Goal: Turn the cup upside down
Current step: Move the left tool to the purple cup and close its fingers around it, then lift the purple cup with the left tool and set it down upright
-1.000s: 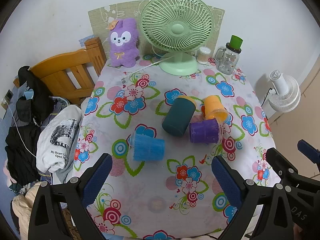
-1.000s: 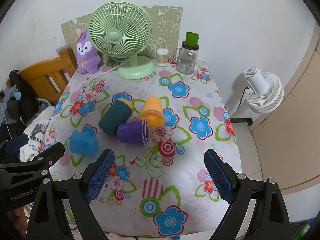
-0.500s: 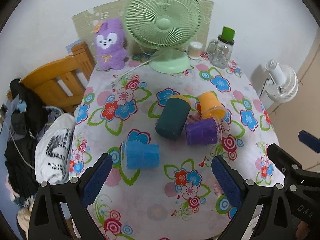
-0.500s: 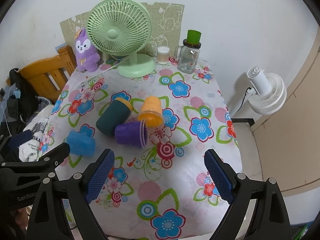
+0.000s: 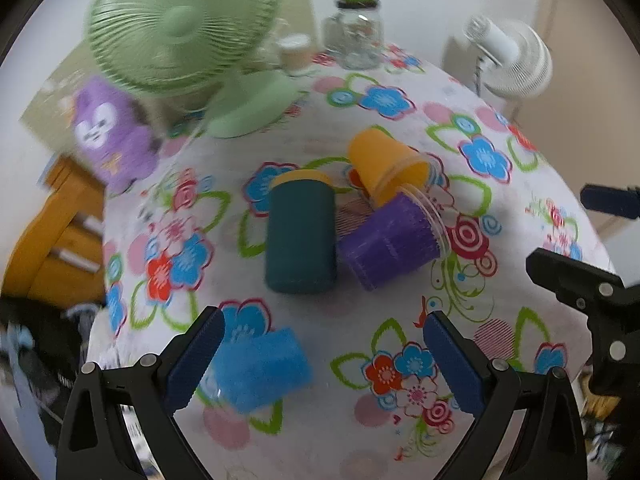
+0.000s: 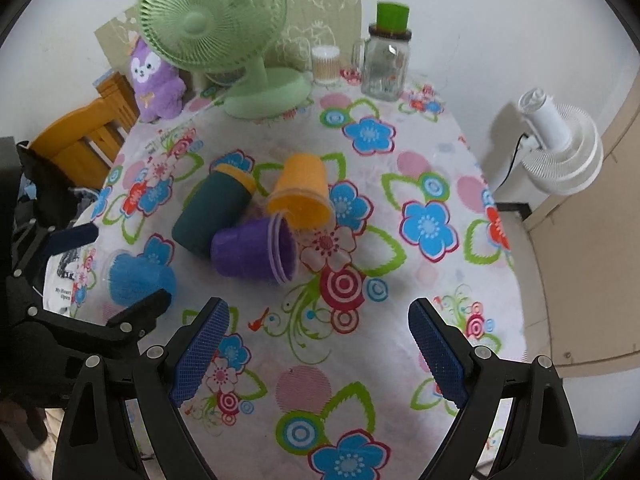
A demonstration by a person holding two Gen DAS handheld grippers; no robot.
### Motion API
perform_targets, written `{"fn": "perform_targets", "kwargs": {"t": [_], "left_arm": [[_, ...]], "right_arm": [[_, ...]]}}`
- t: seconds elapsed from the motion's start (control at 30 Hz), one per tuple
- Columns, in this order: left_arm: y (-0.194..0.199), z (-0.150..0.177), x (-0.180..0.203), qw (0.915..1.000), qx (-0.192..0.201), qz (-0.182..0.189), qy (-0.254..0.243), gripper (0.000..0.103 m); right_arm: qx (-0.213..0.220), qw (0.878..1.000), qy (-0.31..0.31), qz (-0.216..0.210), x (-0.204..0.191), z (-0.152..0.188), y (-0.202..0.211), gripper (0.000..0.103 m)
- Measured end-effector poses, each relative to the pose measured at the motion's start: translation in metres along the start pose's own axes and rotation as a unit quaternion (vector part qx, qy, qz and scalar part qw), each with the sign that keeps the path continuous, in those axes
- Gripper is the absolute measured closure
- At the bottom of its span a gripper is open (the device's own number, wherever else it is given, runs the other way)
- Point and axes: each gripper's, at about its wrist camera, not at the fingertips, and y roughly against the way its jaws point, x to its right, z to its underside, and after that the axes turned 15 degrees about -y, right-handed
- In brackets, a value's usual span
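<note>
No cup is flipped: the blue cup [image 5: 260, 368], at lower left, lies sideways just beside one finger. The left gripper [image 5: 320, 360] and right gripper [image 6: 318, 356] gape, holding nothing.

"My Heart" and "Open" in small print on white garment [image 6: 66, 280] beside table.

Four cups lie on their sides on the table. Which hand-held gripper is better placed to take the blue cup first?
Left. The left hand-held gripper is open, and the blue cup lies just beside its left finger. The right hand-held gripper, also open, faces the purple cup instead.
</note>
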Motion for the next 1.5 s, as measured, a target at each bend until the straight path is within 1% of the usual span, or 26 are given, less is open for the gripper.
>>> {"fn": "perform_targets", "kwargs": {"t": [0.1,0.3,0.43,0.47,0.53,0.7,0.77,0.87,0.93,0.97,1.03,1.13,1.23,1.4,1.5], "left_arm": [[-0.015,-0.008,0.003,0.9991,0.003,0.024,-0.036,0.002],[-0.041,-0.023,0.014,0.9935,0.009,0.044,-0.105,0.002],[-0.056,-0.03,0.03,0.9848,0.017,0.029,-0.17,0.003],[-0.06,-0.032,0.032,0.9828,0.017,0.034,-0.18,0.004],[-0.067,-0.037,0.035,0.9794,0.014,0.048,-0.196,0.006],[-0.079,-0.046,0.044,0.973,0.017,0.061,-0.222,0.008],[-0.084,-0.047,0.048,0.9713,0.016,0.066,-0.228,0.012],[-0.091,-0.051,0.051,0.9712,0.01,0.074,-0.227,0.015],[-0.093,-0.052,0.052,0.9711,0.008,0.088,-0.222,0.015],[-0.094,-0.053,0.051,0.9718,0.007,0.094,-0.216,0.018],[-0.095,-0.054,0.052,0.9726,0.007,0.099,-0.21,0.02],[-0.088,-0.055,0.053,0.9754,0.011,0.089,-0.201,0.023],[-0.081,-0.055,0.053,0.9783,0.012,0.082,-0.19,0.024],[-0.069,-0.048,0.052,0.984,0.009,0.084,-0.157,0.024],[-0.06,-0.041,0.053,0.9887,0.009,0.08,-0.126,0.024]], "right_arm": [[-0.01,1.0,-0.014,0.005,0.005,-0.002,-0.015,0.01],[-0.028,0.999,-0.045,0.008,0.016,-0.003,-0.045,0.01],[-0.042,0.997,-0.057,0.015,0.021,-0.001,-0.063,0.01],[-0.043,0.997,-0.058,0.017,0.022,-0.001,-0.066,0.01],[-0.05,0.996,-0.065,0.022,0.027,0.0,-0.073,0.01],[-0.063,0.995,-0.077,0.029,0.037,0.004,-0.081,0.01],[-0.066,0.994,-0.079,0.032,0.041,0.005,-0.084,0.01],[-0.071,0.993,-0.083,0.04,0.048,0.006,-0.088,0.01],[-0.073,0.993,-0.089,0.04,0.053,0.006,-0.089,0.01],[-0.074,0.992,-0.092,0.04,0.055,0.006,-0.09,0.01],[-0.076,0.992,-0.094,0.04,0.058,0.007,-0.091,0.01],[-0.077,0.992,-0.092,0.038,0.058,0.007,-0.09,0.01],[-0.074,0.993,-0.091,0.034,0.059,0.007,-0.087,0.01],[-0.066,0.994,-0.085,0.029,0.06,0.006,-0.074,0.01],[-0.061,0.995,-0.075,0.025,0.059,0.005,-0.065,0.01]]}}
